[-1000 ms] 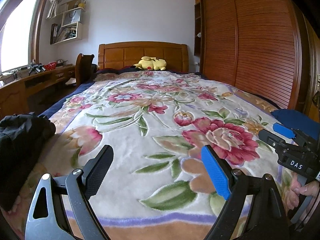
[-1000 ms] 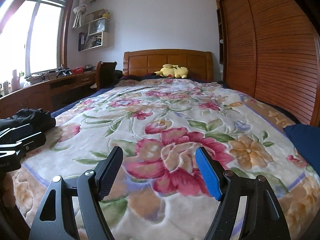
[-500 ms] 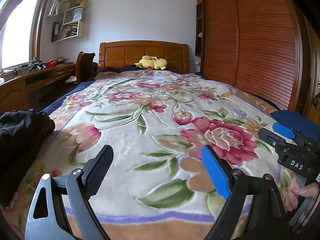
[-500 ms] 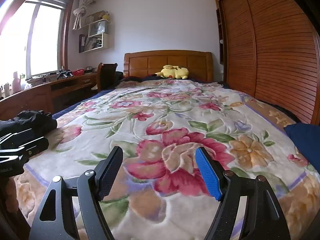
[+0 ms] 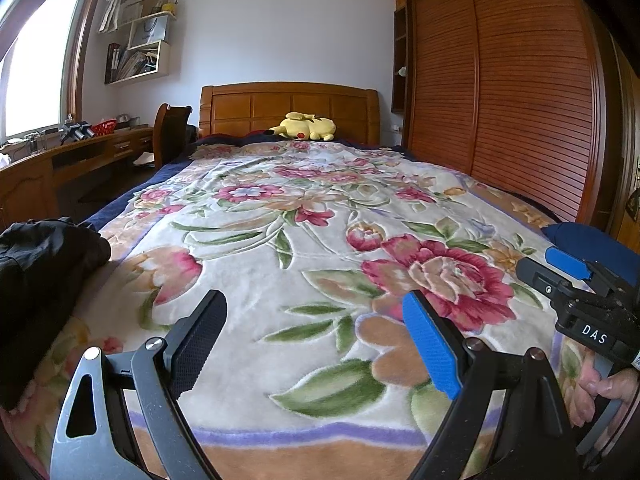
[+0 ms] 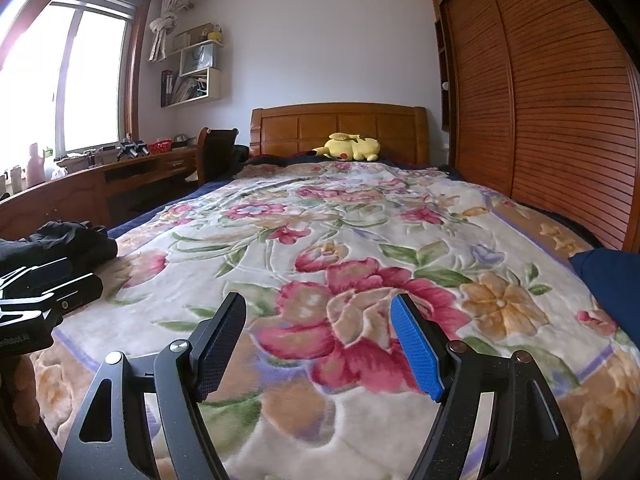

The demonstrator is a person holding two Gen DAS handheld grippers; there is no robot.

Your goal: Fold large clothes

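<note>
A crumpled black garment point(image 5: 44, 256) lies at the left edge of the bed; it also shows in the right wrist view point(image 6: 68, 240). A dark blue garment point(image 5: 592, 240) lies at the right edge, also in the right wrist view point(image 6: 612, 280). My left gripper point(image 5: 316, 340) is open and empty above the floral blanket point(image 5: 304, 240). My right gripper point(image 6: 320, 340) is open and empty too, and shows at the right of the left wrist view point(image 5: 560, 280). Both hover near the foot of the bed, between the two garments.
A yellow plush toy point(image 5: 306, 127) lies by the wooden headboard point(image 5: 288, 108). A slatted wooden wardrobe point(image 5: 500, 92) runs along the right. A desk point(image 5: 60, 164) and chair point(image 5: 172, 132) stand at the left under a window.
Both grippers have tilted slightly, so the view has shifted a little downward. Both stay open and empty, and the garments have not moved.
</note>
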